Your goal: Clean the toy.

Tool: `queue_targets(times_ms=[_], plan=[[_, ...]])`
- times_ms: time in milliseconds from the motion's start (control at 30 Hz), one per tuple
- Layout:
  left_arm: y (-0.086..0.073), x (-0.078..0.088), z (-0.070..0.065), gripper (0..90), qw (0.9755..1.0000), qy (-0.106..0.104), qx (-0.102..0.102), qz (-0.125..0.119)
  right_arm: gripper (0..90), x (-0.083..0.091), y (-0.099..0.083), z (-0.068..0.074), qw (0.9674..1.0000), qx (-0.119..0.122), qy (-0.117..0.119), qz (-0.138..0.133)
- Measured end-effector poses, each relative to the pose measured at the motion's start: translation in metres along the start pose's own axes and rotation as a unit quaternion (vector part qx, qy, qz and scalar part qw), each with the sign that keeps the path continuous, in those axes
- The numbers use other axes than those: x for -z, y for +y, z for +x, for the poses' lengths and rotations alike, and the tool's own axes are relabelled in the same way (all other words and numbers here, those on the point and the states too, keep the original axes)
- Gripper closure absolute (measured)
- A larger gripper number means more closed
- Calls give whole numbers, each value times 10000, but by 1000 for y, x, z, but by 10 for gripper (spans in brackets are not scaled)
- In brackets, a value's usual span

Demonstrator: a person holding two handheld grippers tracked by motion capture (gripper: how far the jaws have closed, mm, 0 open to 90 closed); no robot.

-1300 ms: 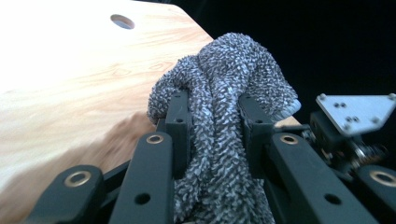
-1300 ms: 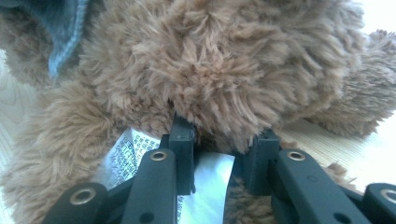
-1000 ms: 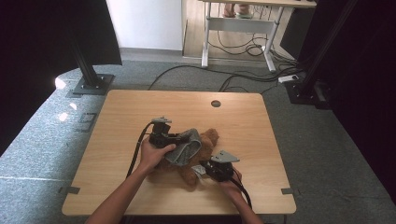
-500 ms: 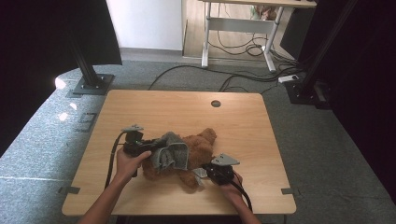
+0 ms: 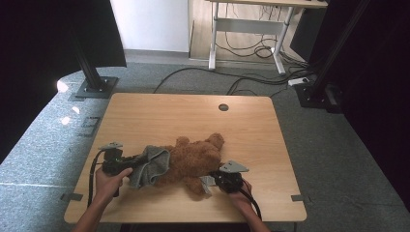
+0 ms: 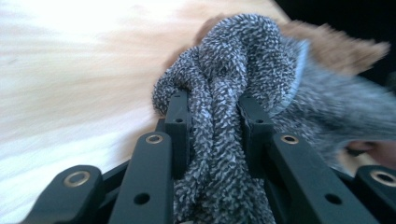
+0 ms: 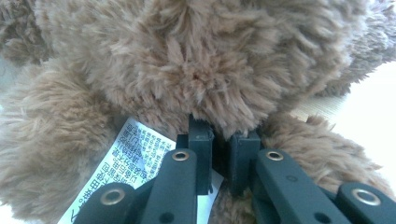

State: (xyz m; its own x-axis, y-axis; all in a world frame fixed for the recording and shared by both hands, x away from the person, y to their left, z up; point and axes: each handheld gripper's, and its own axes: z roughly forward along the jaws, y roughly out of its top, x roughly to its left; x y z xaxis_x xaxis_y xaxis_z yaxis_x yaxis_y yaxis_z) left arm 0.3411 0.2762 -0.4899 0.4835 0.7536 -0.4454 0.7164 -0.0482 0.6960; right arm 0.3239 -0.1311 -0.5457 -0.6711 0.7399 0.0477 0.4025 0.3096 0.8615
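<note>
Now, from the high view, you have a brown plush teddy bear [image 5: 193, 162] lying on its side near the front of the light wooden table [image 5: 159, 116], with a grey knitted cloth garment [image 5: 150, 166] bunched over the end of it that points to your left. Your left gripper [image 5: 126, 162] lies level at the table's left front, its tips buried in the grey garment, and your left hand [image 5: 109, 179] wraps its body from below. Your right gripper [image 5: 212, 180] sits at the bear's front edge, close to the table's near rim, with your right hand [image 5: 240, 193] behind it and a white printed fabric label [image 5: 207, 182] just beside its tips. Turning to the left gripper view, your left gripper [image 6: 212, 116] has a thick twisted fold of the grey garment [image 6: 233, 70] clamped between its black jaws, which stand narrow and press on the knit from both sides; brown fur shows behind the cloth at the upper right. Lastly, in the right gripper view, your right gripper [image 7: 220, 140] has just been closing, and its jaws now stand nearly together, pinching a small tuft of the bear's [image 7: 196, 60] fur at the seam, while the white label [image 7: 133, 165] lies under the left-hand jaw, touching the fur.
</note>
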Motion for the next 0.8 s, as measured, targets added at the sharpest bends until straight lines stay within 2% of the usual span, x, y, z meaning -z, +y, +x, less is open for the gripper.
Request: queue_targets(times_ms=[100, 167, 267, 333, 400, 467, 567, 700, 800], plan=[[-9, -8, 5, 697, 9998, 108, 72, 173, 830, -1, 0, 0, 10000, -23, -2, -2], [-12, -13, 5, 699, 9995, 176, 44, 250, 830, -1, 0, 0, 10000, -25, -6, -2], [-6, -9, 8, 703, 9998, 87, 155, 88, 831, -1, 0, 0, 10000, -40, -8, -10], [1, -4, 7, 705, 9998, 91, 150, -33, 831, 0, -1, 0, 10000, -50, 5, -18], [11, 3, 2, 706, 9997, -23, 83, -235, 830, -1, -1, 0, 10000, -59, 15, -21], [22, 9, -7, 706, 9991, -134, -54, -400, 830, -1, -1, -1, 10000, -63, 20, -23], [40, 9, -24, 706, 9980, -266, -283, -505, 830, -1, -1, -1, 10000, -60, 26, -34], [61, -11, -50, 706, 9966, -408, -563, -443, 830, 0, -1, 1, 10000, -11, 1, -38], [77, -37, -70, 706, 9956, -478, -754, -279, 828, 0, -1, 1, 10000, -3, 3, -45]])
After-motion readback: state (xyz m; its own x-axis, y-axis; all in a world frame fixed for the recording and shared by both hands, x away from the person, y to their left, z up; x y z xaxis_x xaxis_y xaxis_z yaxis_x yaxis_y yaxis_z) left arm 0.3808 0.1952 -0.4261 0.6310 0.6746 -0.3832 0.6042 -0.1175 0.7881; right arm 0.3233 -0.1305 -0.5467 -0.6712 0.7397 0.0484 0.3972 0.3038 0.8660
